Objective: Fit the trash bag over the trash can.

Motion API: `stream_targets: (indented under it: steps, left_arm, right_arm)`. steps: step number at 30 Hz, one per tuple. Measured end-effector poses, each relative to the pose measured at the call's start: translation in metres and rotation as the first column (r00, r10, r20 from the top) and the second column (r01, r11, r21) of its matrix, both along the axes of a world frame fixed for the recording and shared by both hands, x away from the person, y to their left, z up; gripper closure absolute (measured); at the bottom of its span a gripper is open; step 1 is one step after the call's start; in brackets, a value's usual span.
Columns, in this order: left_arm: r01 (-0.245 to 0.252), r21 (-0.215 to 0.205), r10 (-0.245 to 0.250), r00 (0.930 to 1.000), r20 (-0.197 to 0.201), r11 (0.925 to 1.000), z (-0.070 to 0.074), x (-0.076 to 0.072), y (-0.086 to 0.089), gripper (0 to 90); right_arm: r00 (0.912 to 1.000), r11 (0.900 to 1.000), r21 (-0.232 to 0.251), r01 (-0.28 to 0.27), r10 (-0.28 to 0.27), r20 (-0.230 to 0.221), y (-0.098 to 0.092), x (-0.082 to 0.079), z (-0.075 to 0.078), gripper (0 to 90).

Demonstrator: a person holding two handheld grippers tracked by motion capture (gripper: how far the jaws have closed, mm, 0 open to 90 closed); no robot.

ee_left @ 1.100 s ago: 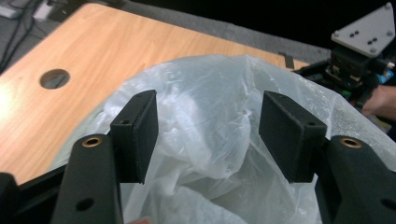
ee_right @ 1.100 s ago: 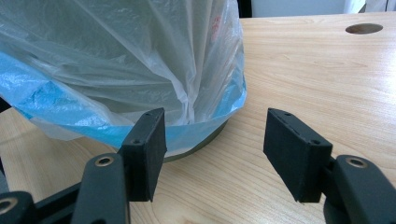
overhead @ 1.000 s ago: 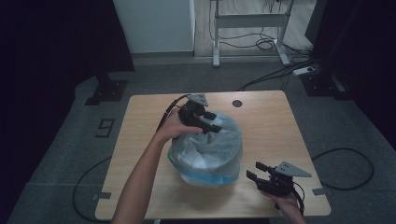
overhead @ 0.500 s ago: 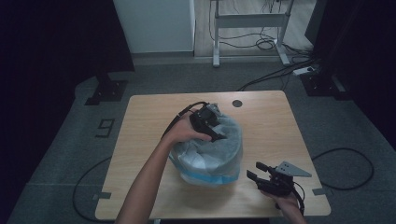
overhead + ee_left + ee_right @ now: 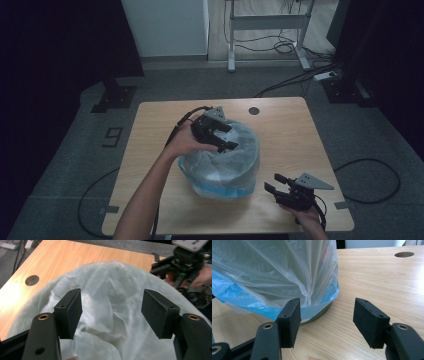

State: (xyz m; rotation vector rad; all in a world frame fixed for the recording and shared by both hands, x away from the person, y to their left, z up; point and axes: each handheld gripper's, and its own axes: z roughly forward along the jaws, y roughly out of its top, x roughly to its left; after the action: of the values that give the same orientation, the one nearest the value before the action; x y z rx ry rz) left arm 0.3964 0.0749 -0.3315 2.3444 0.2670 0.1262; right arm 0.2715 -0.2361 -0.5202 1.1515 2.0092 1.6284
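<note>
Right gripper (image 5: 280, 187) near tabletop's (image 5: 290, 140) front edge, low, jaws apart, nothing between, just beside bin base. Bin (image 5: 322, 312) mid-tabletop, draped in thin plastic bag (image 5: 225, 160), blue band at foot. Left gripper (image 5: 220, 137) over bag top, jaws apart after opening, film below pads, not pinched.

Risks, judged:
- film slick, loose; a pinch may catch single ply, tear or slip out
- bin looks light; one-sided pull could tilt or drag it
- bag bunched, hides rim; jaws may miss edge
- cable (image 5: 180, 122) trailing near bag, could snag
</note>
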Motion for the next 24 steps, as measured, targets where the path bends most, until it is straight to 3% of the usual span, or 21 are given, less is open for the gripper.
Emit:
stream_targets:
  steps: [8, 13, 16, 21, 23, 24]
  left_arm:
    - [-0.018, 0.079, 0.018, 0.9998, -0.007, 0.9967, -0.005, -0.021, 0.028, 33.2]
    - [-0.022, 0.15, 0.028, 0.9989, -0.037, 0.9884, -0.014, -0.026, 0.043, 38.3]
    - [-0.005, 0.204, 0.021, 0.997, -0.074, 0.979, -0.023, -0.026, 0.044, 40.1]
    - [0.018, 0.235, 0.008, 0.9941, -0.108, 0.9719, -0.029, -0.026, 0.041, 42.2]
    - [0.026, 0.262, 0.004, 0.9935, -0.114, 0.9648, -0.031, -0.026, 0.037, 42.1]
    - [0.025, 0.258, 0.006, 0.9928, -0.12, 0.9658, -0.031, -0.025, 0.037, 42.2]
  right_arm:
    - [1.0, 1.0, -0.007, -0.007, 0.007, 0.002, 0.003, -0.003, 0.001, 38.2]
    - [0.9999, 1.0, -0.009, -0.011, 0.011, 0.0, 0.005, -0.002, 0.0, 38.3]
    - [0.9999, 1.0, -0.013, -0.015, 0.015, -0.001, 0.006, -0.002, -0.001, 38.4]
    - [0.9998, 1.0, -0.021, -0.02, 0.019, -0.008, 0.007, -0.002, -0.002, 38.4]
    - [0.9998, 1.0, -0.02, -0.018, 0.018, -0.01, 0.007, -0.002, -0.003, 38.4]
    - [0.9998, 1.0, -0.02, -0.017, 0.017, -0.009, 0.007, -0.001, -0.003, 38.4]
